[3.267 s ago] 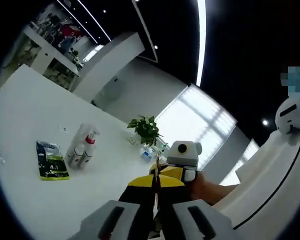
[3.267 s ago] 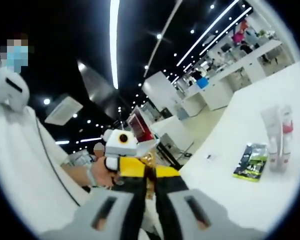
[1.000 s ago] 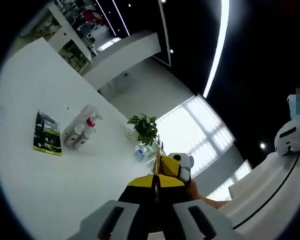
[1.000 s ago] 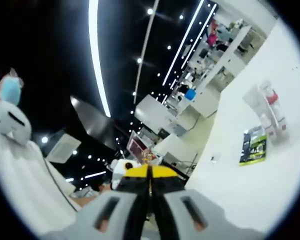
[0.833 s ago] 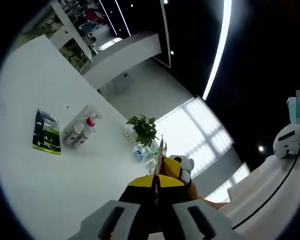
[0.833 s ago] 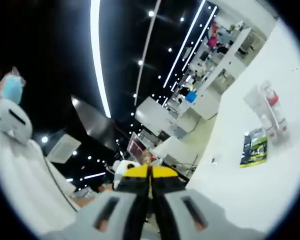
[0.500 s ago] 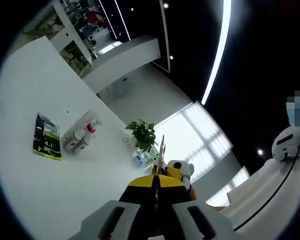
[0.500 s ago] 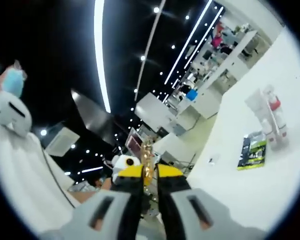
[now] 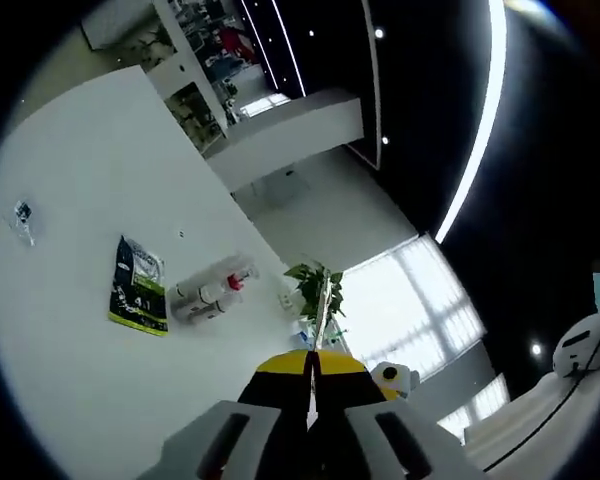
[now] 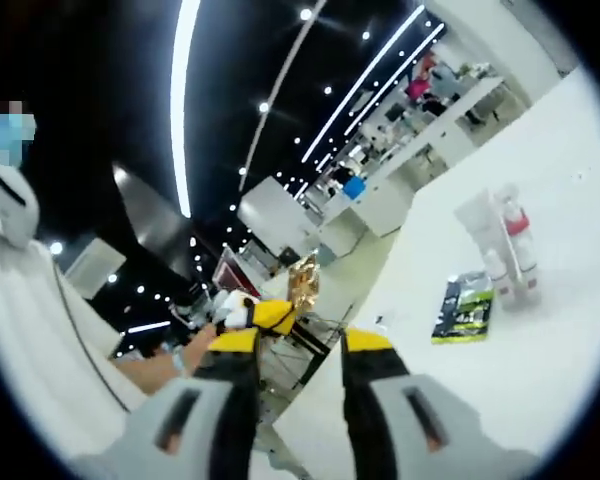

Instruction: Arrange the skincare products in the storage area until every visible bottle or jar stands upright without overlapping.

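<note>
Bottles point(image 9: 212, 294), lying clustered on far white table point(image 9: 60, 250) beside green sachet point(image 9: 138, 297). Left gripper point(image 9: 311, 365) clenched on a thin gold strip; right gripper point(image 10: 298, 345) released. Risk: rolling when nudged upright.

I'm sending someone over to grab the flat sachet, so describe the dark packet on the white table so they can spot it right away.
Start at the big white table, bare but for a small cluster near its middle. There, a bundle of white bottles, one with a red cap, lies on its side; the packet rests flat right beside it. It is the only flat, dark item, black and green with white print.
</note>
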